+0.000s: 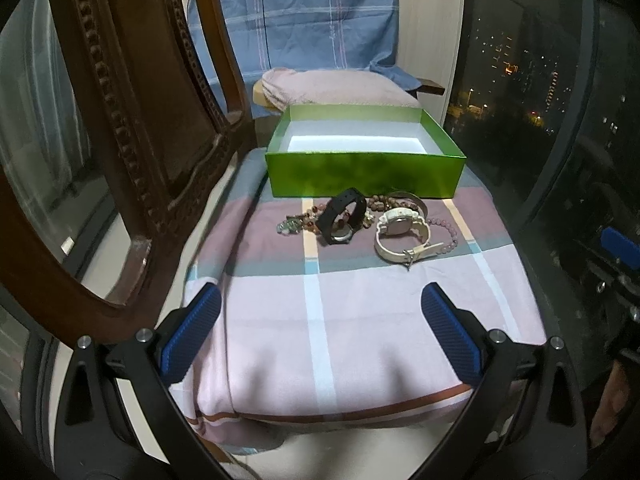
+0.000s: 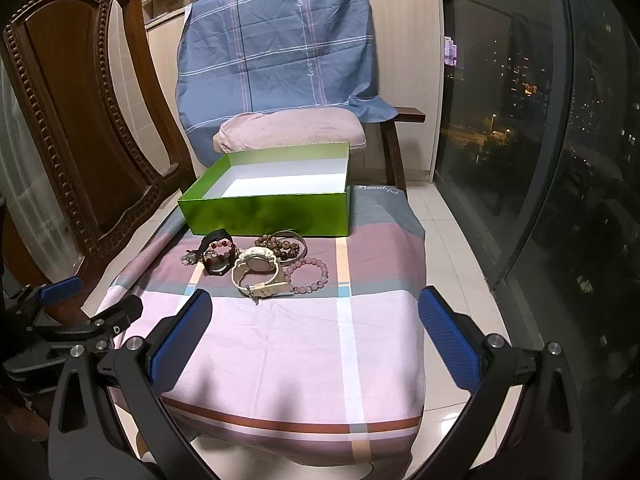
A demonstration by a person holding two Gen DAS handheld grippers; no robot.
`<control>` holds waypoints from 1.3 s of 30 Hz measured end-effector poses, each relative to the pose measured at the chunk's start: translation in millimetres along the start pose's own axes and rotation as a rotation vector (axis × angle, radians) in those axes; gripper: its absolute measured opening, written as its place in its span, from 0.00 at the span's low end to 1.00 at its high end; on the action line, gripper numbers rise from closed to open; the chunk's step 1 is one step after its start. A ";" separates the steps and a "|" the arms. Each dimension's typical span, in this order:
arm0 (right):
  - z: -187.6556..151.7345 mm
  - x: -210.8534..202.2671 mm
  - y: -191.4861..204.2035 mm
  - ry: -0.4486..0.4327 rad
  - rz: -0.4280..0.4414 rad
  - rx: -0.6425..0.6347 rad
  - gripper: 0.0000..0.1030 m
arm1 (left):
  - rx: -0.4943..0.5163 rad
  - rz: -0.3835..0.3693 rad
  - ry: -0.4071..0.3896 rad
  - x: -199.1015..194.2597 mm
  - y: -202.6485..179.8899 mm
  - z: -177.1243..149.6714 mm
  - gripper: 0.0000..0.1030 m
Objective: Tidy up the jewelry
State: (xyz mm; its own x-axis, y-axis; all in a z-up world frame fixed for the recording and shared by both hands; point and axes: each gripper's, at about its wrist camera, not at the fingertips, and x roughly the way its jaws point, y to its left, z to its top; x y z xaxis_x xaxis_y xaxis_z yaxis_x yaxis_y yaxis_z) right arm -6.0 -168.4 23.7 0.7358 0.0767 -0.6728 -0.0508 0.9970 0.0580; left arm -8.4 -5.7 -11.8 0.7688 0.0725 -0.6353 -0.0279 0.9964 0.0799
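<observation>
An open green box (image 1: 366, 174) (image 2: 266, 210) with a white inside stands at the back of a cloth-covered table (image 1: 360, 320) (image 2: 280, 340). In front of it lies a cluster of jewelry: a black watch (image 1: 344, 216) (image 2: 218, 258), a white watch (image 1: 402, 232) (image 2: 258, 270), a pink bead bracelet (image 1: 448, 232) (image 2: 310, 276), a brown bead bracelet (image 1: 384, 201) (image 2: 282, 246), a metal bangle (image 1: 412, 200) (image 2: 298, 238) and a reddish bead bracelet (image 1: 312, 216) (image 2: 220, 250). My left gripper (image 1: 320, 300) and my right gripper (image 2: 316, 302) hover open over the near half of the table, short of the jewelry, holding nothing.
A carved wooden chair (image 1: 132, 120) (image 2: 80, 128) stands close at the left. Behind the box is a second chair with a pink cushion (image 2: 292, 128) and a blue plaid cloth (image 2: 280, 48). A dark window (image 2: 540, 140) runs along the right. The left gripper's body (image 2: 60, 320) shows in the right wrist view.
</observation>
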 end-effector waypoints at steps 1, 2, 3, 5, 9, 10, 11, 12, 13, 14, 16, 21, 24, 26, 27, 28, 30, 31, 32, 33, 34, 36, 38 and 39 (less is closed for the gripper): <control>0.3 -0.6 0.6 -0.012 -0.008 -0.011 0.97 | 0.007 0.017 0.003 -0.4 -1.1 -0.4 0.96; 0.1 -0.8 -0.1 -0.007 -0.006 -0.007 0.97 | 0.018 0.026 -0.006 -2.4 -2.2 -0.4 0.96; 0.2 -0.8 -1.5 0.005 -0.002 0.000 0.97 | 0.014 0.015 0.011 -2.5 -1.7 0.3 0.96; 1.1 -0.2 -3.7 0.021 0.003 0.010 0.97 | -0.018 -0.034 0.107 3.8 1.9 1.2 0.96; 2.2 0.1 -8.3 0.043 0.012 0.034 0.97 | -0.008 -0.113 0.284 17.5 -0.1 4.1 0.96; 2.4 -0.2 -8.9 0.036 0.009 0.033 0.97 | 0.013 -0.139 0.314 20.2 -3.2 4.9 0.96; 2.5 -0.3 -9.3 0.036 0.011 0.037 0.97 | -0.005 -0.182 0.277 17.1 -3.6 5.3 0.96; 2.4 -0.4 -10.3 0.034 0.011 0.039 0.97 | -0.014 -0.180 0.254 12.7 -2.3 7.2 0.96; 2.7 -0.3 -10.4 0.035 0.011 0.041 0.97 | -0.046 -0.170 0.202 3.8 2.0 11.1 0.96; 3.0 -0.4 -11.7 0.035 0.012 0.043 0.97 | -0.063 -0.166 0.183 -1.2 5.9 13.8 0.96; 3.4 -1.4 -11.2 0.016 -0.008 0.021 0.97 | -0.103 -0.163 0.162 -8.9 14.6 20.1 0.96; 3.4 1.1 -21.7 0.014 0.018 0.076 0.97 | -0.135 -0.243 0.224 3.2 29.8 27.2 0.96; 2.3 2.4 -28.0 0.002 0.039 0.111 0.97 | -0.181 -0.282 0.122 -1.6 35.9 25.0 0.96; 2.1 1.6 -31.1 -0.019 0.052 0.124 0.97 | -0.232 -0.260 0.024 -7.4 40.4 19.3 0.96; 1.8 0.5 -32.2 -0.032 0.048 0.121 0.97 | -0.252 -0.239 -0.029 -9.2 42.1 16.9 0.96; 1.0 -0.5 -33.4 -0.042 0.042 0.113 0.97 | -0.244 -0.228 -0.045 -9.4 41.8 17.2 0.96; 0.7 0.2 -36.1 -0.061 0.031 0.108 0.97 | -0.172 -0.209 -0.047 -6.8 36.2 22.1 0.96; 2.1 2.2 -36.4 -0.059 0.021 0.100 0.97 | -0.148 -0.206 -0.045 -5.1 34.6 24.9 0.96; 2.5 5.7 -36.4 -0.059 0.007 0.082 0.97 | -0.091 -0.195 -0.015 0.1 28.5 31.1 0.96; 3.0 9.7 -36.5 -0.052 0.000 0.063 0.97 | -0.042 -0.168 0.022 5.0 22.6 37.3 0.96; 4.6 14.1 -37.0 -0.049 0.000 0.051 0.97 | -0.006 -0.133 0.054 10.5 18.5 44.1 0.96; 10.9 28.6 -35.9 -0.023 -0.012 0.009 0.90 | 0.000 -0.108 0.093 20.0 18.6 55.1 0.96; 17.6 44.2 -34.4 0.010 -0.025 -0.027 0.86 | -0.021 -0.110 0.125 31.5 22.1 68.6 0.96; 21.8 52.4 -34.0 0.026 -0.023 -0.036 0.82 | -0.022 -0.119 0.143 39.3 22.6 75.4 0.96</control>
State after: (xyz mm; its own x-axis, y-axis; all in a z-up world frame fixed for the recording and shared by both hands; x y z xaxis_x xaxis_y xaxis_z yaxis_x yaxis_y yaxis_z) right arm 49.0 -198.4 2.5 0.7191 0.0533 -0.6929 -0.0587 0.9982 0.0159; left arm 69.3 16.4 23.0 0.6691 -0.0419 -0.7420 0.0428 0.9989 -0.0178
